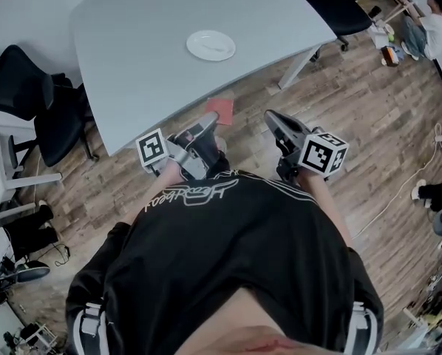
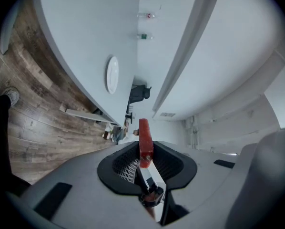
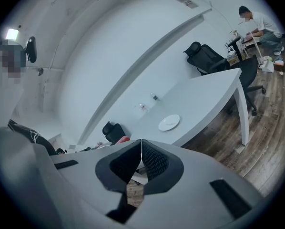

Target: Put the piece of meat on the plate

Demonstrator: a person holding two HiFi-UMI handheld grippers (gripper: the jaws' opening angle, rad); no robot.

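My left gripper [image 1: 208,122] clamps the meat [image 2: 145,140] between its pads, jaws narrow, so the strip stands out past the tips, ready to lay down. My right gripper [image 3: 141,149] is closed and empty, held alongside. The plate [image 1: 211,45] lies ahead on the table [image 1: 132,65], well apart from the meat. I judge that the carry is unfinished.
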